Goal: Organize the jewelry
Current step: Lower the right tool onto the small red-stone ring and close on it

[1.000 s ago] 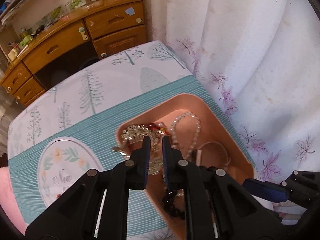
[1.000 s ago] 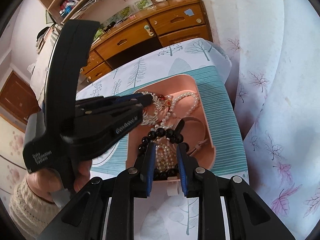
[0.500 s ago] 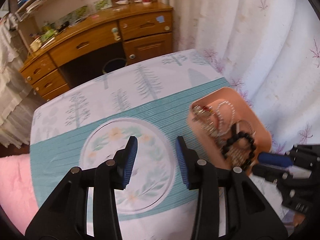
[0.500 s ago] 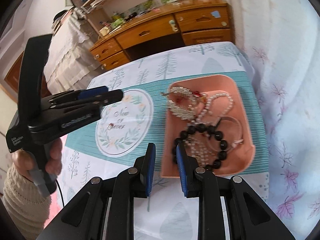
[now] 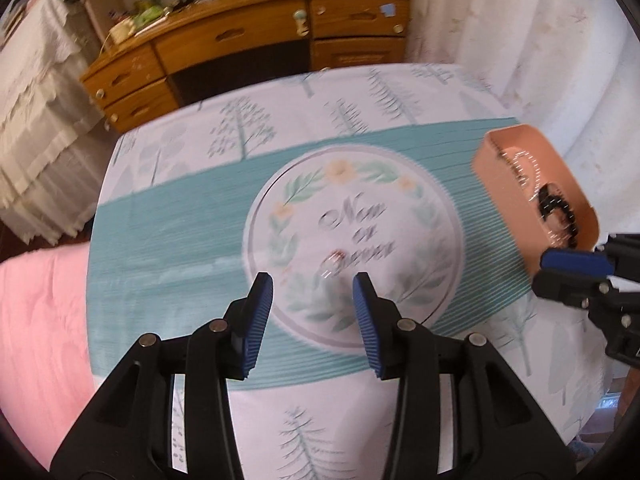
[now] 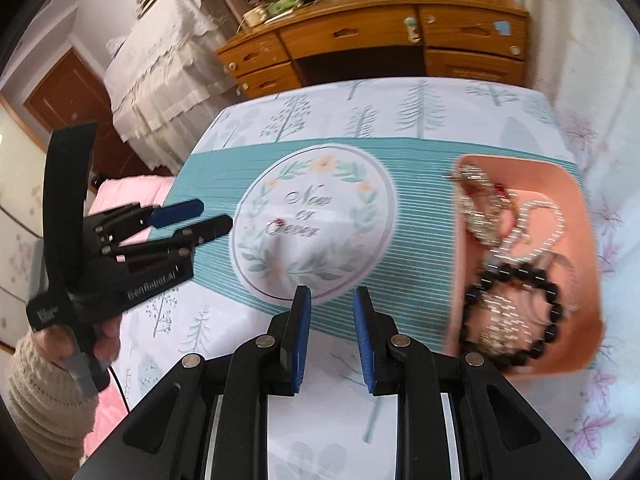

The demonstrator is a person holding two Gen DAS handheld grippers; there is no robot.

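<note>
While both grippers hang empty over the tablecloth [image 5: 168, 220], jewelry waits right of them.
Pink tray [image 6: 576, 208], long axis running away from the fingers, holds a black bead bracelet [image 6: 516, 312]; left gripper [image 5: 314, 286] gapes wide, right gripper [image 6: 332, 300] partly open; a small ring [image 5: 334, 264], blurred, lies just ahead of the left fingers.

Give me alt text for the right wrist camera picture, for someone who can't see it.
The right gripper, fingers apart and empty, hangs over a tree-print tablecloth with a round floral emblem. A pink tray to its right holds a black bead bracelet, pearls and silver pieces; the left gripper, also empty, is at the left.
</note>
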